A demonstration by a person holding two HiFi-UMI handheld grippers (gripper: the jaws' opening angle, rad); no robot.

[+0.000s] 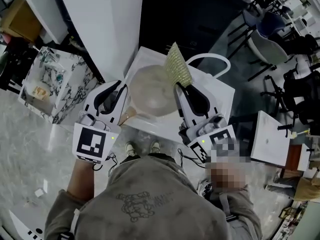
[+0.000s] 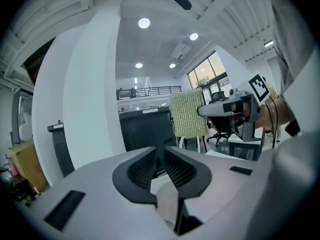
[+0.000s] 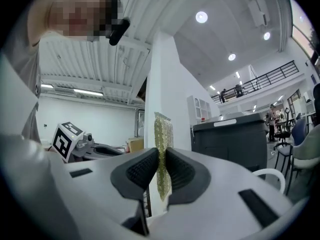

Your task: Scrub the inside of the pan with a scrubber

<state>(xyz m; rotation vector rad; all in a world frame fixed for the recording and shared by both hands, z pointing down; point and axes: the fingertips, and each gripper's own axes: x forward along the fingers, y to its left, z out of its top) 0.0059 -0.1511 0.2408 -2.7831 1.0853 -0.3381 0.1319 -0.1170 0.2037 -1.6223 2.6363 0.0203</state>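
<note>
The round pale pan [image 1: 152, 90] rests on a white table [image 1: 220, 91], far below both raised grippers, with its brown handle [image 1: 127, 116] pointing toward me. My right gripper [image 1: 177, 86] is shut on a yellow-green mesh scrubber [image 1: 178, 65], which stands upright above the pan's right rim. In the right gripper view the scrubber [image 3: 161, 134] is pinched between the ribbed pads. My left gripper [image 1: 120, 86] hovers above the pan's left side, its jaws drawn together with nothing between them [image 2: 159, 153]. From there, the scrubber [image 2: 188, 115] and right gripper [image 2: 225, 109] show to the right.
A marble-patterned box [image 1: 55, 84] stands on the floor at left. A dark cabinet [image 1: 185, 14] and a white pillar [image 1: 107, 19] stand beyond the table. A white chair back [image 1: 210, 59] is at the table's far side. A second white table [image 1: 270, 139] and office chairs [image 1: 270, 34] stand right.
</note>
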